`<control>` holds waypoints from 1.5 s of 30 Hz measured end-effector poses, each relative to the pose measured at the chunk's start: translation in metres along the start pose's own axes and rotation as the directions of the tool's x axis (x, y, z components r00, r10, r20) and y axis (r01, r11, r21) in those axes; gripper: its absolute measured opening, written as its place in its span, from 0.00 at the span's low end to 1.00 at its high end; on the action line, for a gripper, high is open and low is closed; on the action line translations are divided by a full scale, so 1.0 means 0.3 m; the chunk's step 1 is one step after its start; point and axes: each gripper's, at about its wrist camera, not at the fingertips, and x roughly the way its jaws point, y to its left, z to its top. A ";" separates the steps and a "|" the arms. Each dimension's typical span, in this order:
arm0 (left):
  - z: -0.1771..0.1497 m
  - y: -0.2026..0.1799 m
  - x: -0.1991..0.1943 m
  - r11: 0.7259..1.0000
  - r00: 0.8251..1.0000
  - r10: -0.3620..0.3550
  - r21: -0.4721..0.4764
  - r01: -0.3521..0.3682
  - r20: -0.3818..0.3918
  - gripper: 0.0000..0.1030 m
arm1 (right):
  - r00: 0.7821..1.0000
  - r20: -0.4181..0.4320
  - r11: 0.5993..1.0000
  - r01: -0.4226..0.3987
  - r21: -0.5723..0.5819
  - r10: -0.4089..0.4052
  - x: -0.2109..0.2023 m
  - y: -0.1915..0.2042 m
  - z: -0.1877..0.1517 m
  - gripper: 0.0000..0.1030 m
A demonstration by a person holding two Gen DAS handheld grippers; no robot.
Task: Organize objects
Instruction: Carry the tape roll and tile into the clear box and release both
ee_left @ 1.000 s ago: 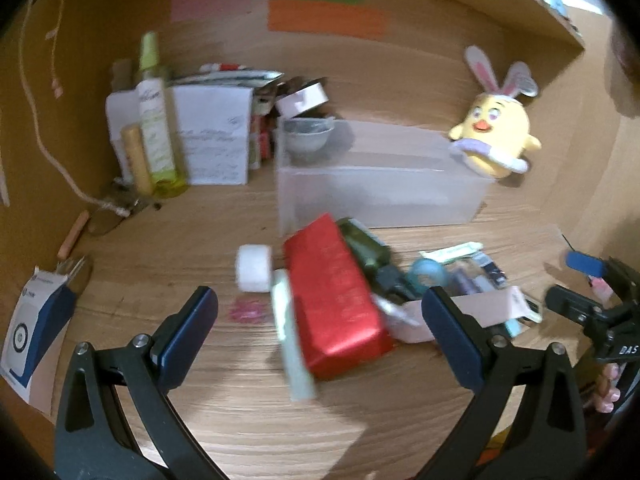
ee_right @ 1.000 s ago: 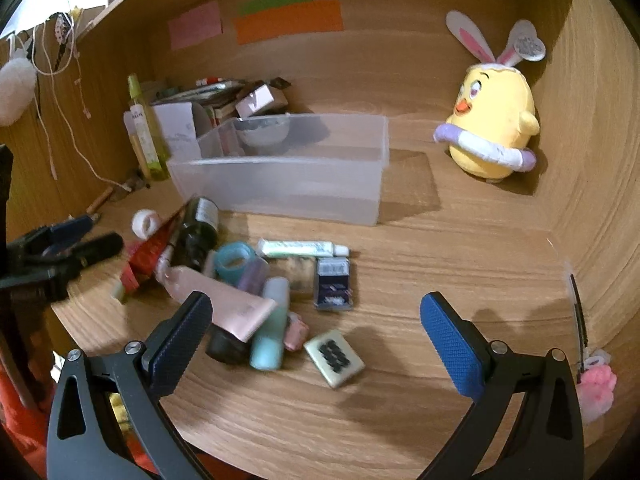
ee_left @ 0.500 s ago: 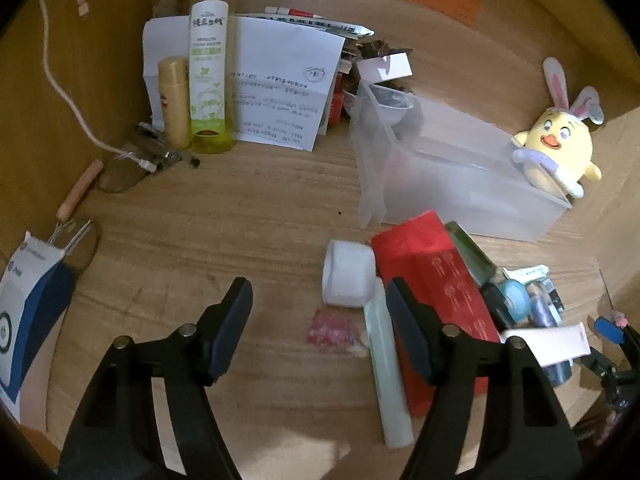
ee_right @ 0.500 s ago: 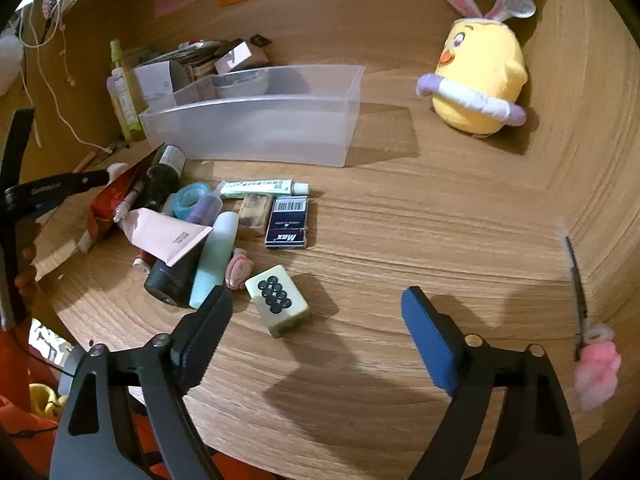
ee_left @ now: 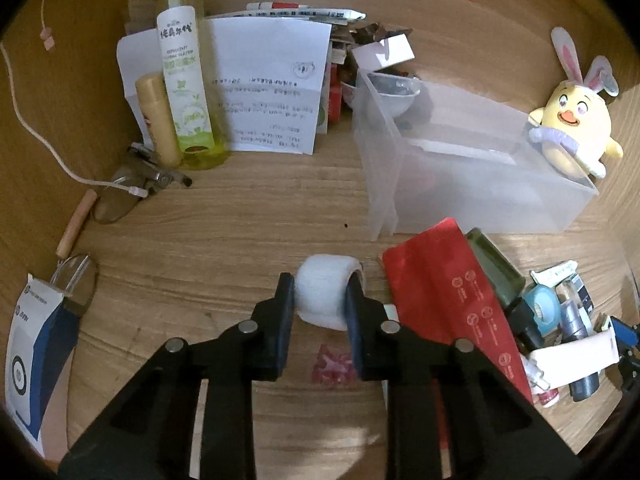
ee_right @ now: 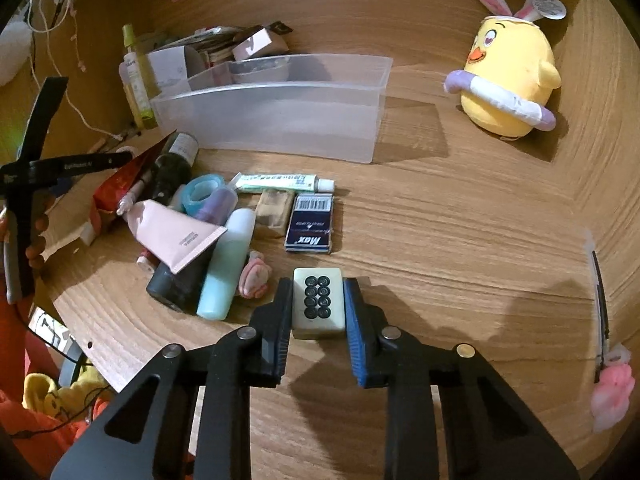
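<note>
In front of the translucent plastic bin, on the wood-grain counter, your left tongs are clamped on a soft white tape roll. Your right tongs grip a glossy rectangular mahjong tile with dark dots, nearer you than the bin.

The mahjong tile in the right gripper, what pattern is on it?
Eight dark circles in two columns on the cream mahjong tile, clearest in the right wrist view.

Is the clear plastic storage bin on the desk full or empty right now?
Nearly empty. Through the clear plastic storage bin the floor looks bare in the right wrist view; the left wrist view shows something pale lying flat inside, which I cannot identify.
</note>
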 end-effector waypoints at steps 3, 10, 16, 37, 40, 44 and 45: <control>0.010 -0.001 -0.022 1.000 0.999 -0.005 -0.003 0.005 0.031 0.23 | 1.000 0.006 1.000 0.010 0.024 -0.010 -0.004 -0.019 0.012 0.22; 0.069 -0.018 -0.126 1.000 0.991 -0.013 0.009 0.011 0.134 0.23 | 0.996 0.089 0.999 0.020 0.026 -0.022 -0.047 -0.031 0.116 0.22; 0.149 -0.061 -0.189 0.998 0.978 -0.065 0.025 0.062 0.199 0.23 | 0.982 0.188 0.999 0.033 -0.037 -0.025 -0.070 0.028 0.280 0.22; 0.369 -0.282 0.091 0.970 0.982 -0.188 0.158 0.187 -0.010 0.23 | 0.999 -0.013 0.997 -0.033 -0.065 0.032 0.273 0.035 0.639 0.22; 0.374 -0.313 0.139 0.964 0.983 -0.177 0.189 0.185 -0.055 0.23 | 0.997 -0.072 0.996 -0.042 -0.080 0.036 0.333 0.035 0.647 0.22; 0.378 -0.357 0.187 0.955 0.981 -0.167 0.230 0.186 -0.102 0.23 | 0.991 -0.129 0.994 -0.030 -0.108 0.016 0.403 0.046 0.647 0.22; 0.379 -0.366 0.196 0.953 0.980 -0.164 0.239 0.186 -0.111 0.23 | 0.990 -0.140 0.993 -0.029 -0.113 0.013 0.415 0.048 0.648 0.22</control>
